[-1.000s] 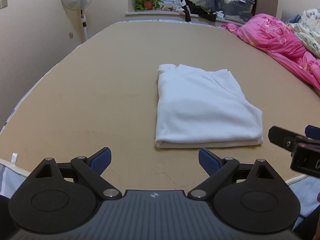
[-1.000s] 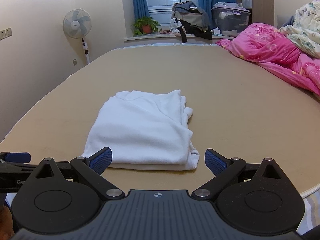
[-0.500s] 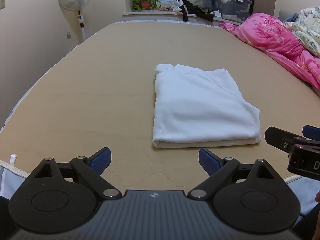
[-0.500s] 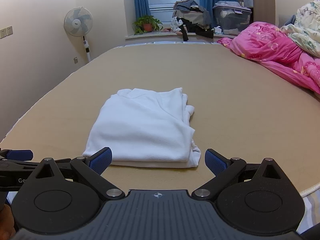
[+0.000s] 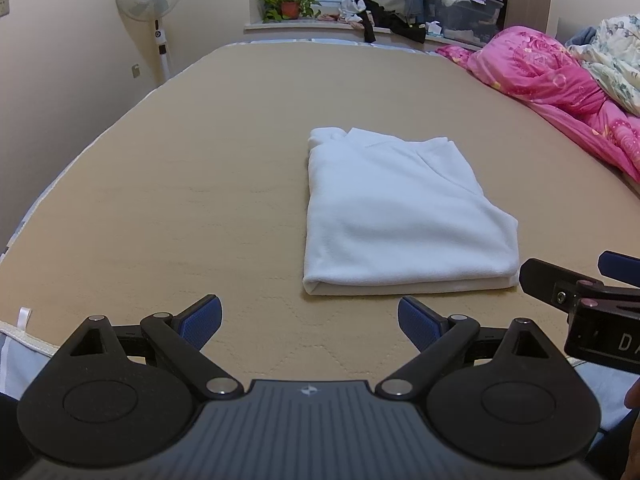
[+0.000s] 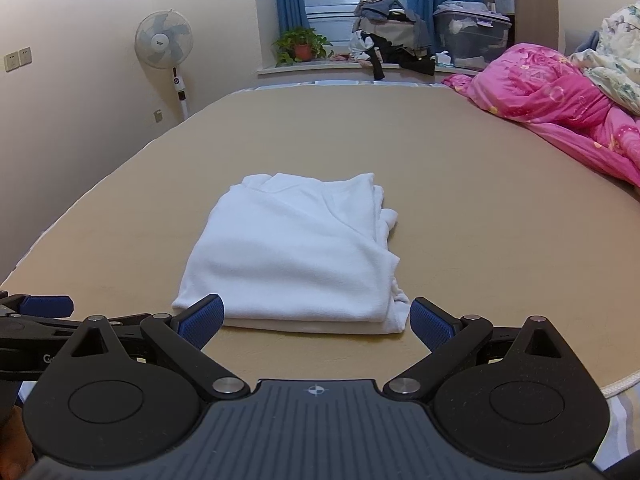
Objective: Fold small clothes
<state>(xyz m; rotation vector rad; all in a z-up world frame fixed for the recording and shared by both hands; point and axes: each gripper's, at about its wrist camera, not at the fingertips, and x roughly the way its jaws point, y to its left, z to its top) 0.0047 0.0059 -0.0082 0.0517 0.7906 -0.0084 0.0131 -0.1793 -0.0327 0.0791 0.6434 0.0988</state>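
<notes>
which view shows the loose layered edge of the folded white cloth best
The right wrist view: the cloth lies centred ahead of the claw, its bunched, stepped layers visible along the right side. The left wrist view shows it off to the right, mostly the smooth top and near fold.

Right tool [image 5: 592, 280] cropped by frame edge

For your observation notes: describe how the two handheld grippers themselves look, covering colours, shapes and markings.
Left gripper and right gripper match: black linkage arms, silver pivot pins, two round black discs, a ribbed dark-grey body bearing a small compass-like emblem. The fingertips carry blue textured pads. White lettering on each gripper's side is only partly readable. No cables visible.
</notes>
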